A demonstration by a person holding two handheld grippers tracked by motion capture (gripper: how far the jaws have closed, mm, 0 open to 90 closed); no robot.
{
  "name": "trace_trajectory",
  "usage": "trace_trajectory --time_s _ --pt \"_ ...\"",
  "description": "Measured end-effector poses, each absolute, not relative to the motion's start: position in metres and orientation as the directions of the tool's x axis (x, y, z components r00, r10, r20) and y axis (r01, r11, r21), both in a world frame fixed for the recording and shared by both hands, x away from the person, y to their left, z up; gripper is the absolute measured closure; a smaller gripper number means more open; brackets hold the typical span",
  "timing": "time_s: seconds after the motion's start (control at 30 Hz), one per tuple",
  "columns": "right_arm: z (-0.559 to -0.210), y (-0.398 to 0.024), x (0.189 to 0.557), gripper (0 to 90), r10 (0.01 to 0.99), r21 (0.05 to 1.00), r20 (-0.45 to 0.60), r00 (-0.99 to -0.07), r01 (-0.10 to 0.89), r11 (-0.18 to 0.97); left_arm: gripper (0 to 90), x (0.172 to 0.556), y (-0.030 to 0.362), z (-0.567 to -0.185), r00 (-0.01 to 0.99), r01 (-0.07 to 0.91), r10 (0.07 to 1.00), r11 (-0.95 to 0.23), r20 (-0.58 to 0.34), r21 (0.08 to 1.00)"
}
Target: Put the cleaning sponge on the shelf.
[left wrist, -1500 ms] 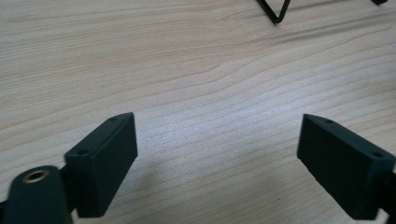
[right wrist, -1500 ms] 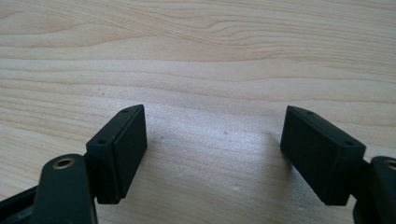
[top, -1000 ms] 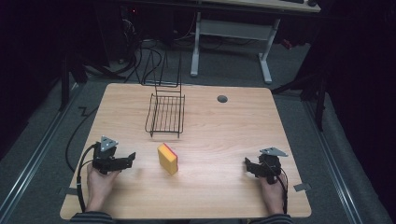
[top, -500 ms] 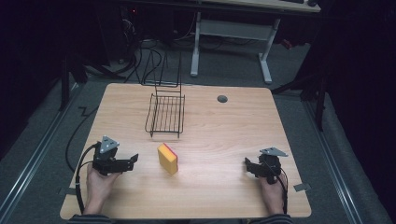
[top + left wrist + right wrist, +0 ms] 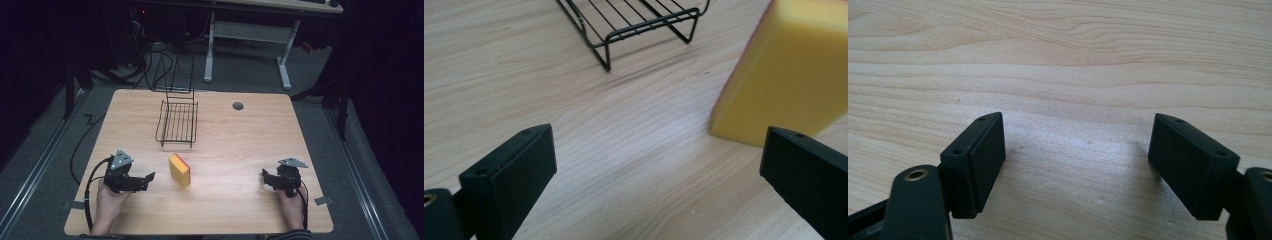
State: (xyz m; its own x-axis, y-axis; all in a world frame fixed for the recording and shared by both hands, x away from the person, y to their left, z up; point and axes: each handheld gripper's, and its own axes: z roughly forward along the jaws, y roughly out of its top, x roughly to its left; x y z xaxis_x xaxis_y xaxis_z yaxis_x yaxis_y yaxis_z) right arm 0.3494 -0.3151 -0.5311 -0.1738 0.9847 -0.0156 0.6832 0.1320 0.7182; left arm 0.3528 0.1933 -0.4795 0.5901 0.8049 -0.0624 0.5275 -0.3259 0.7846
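— Tongs on the left (image 5: 148, 177) are sitting near the worktop's (image 5: 235, 145) front left, jaws spread wide with nothing between them; they have just been opening. Which way is the sponge (image 5: 179, 170) lying from them?

— Just beyond their tips, toward the middle of the worktop. In the left gripper view the sponge (image 5: 784, 75) is standing on edge ahead of the far jaw, not yet between the two, and apart from both.

— And its long axis?

— Running roughly front to back, slightly slanted, with the broad yellow face turning toward the left tongs.

— So that hand is nearer?

— Clearly. The right tongs (image 5: 265, 176) are resting well apart at the front right, jaws also spread over bare wood (image 5: 1073, 75), holding nothing.

— Room for moving?

— Plenty. The rack (image 5: 177, 122) is standing behind the sponge, apart from it, and the front edge is staying well clear of the sponge too.
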Motion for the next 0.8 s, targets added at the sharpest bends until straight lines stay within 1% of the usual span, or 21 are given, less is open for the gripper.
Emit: trace_trajectory --time_s 0.2,0.8 --pt "-0.531 -0.315 0.349 23.1 0.985 0.718 -0.016 -0.173 0.683 0.131 0.3 0.350 0.184 -0.480 0.625 0.516 0.778 -0.348 -0.066 0.782" --pt "-0.531 -0.315 0.349 23.0 0.985 0.718 -0.016 -0.173 0.683 0.132 0.2 0.340 0.158 -0.480 0.694 0.480 0.717 -0.395 -0.064 0.783"
